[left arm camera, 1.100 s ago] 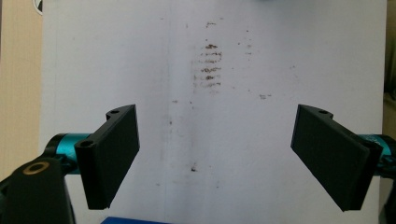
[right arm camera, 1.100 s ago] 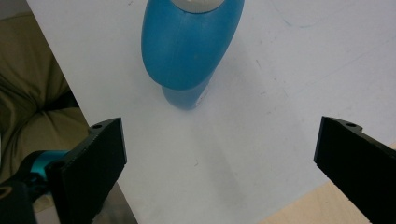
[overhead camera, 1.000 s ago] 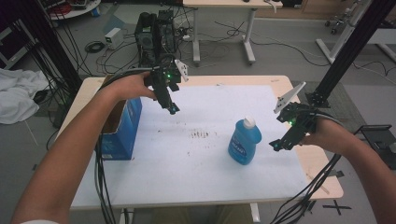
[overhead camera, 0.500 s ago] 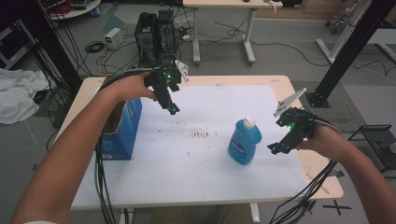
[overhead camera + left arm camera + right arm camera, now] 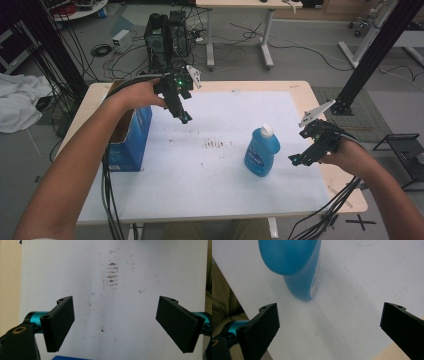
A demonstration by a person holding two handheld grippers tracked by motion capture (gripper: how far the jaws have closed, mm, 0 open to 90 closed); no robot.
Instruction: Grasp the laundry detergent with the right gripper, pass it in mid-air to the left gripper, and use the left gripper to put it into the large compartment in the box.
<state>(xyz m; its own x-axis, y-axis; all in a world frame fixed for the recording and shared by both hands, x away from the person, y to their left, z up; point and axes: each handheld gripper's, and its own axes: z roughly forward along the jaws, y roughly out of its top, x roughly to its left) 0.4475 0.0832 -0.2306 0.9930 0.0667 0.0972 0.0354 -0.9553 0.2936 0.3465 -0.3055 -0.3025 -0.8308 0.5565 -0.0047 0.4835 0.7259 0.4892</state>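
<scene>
Left hand-held gripper (image 5: 184,118) being held wide, empty, above bench (image 5: 165,200). Blue translucent plastic bottle with white cap (image 5: 261,152) standing upright right of centre; judged fairly light, smooth, slippery; waist grasp advised. Right hand-held gripper (image 5: 295,160) being held wide beside it.

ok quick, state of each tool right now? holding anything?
Left tool: open, holding nothing, over the white sheet.
Right tool: open, holding nothing, just short of the blue bottle.
</scene>
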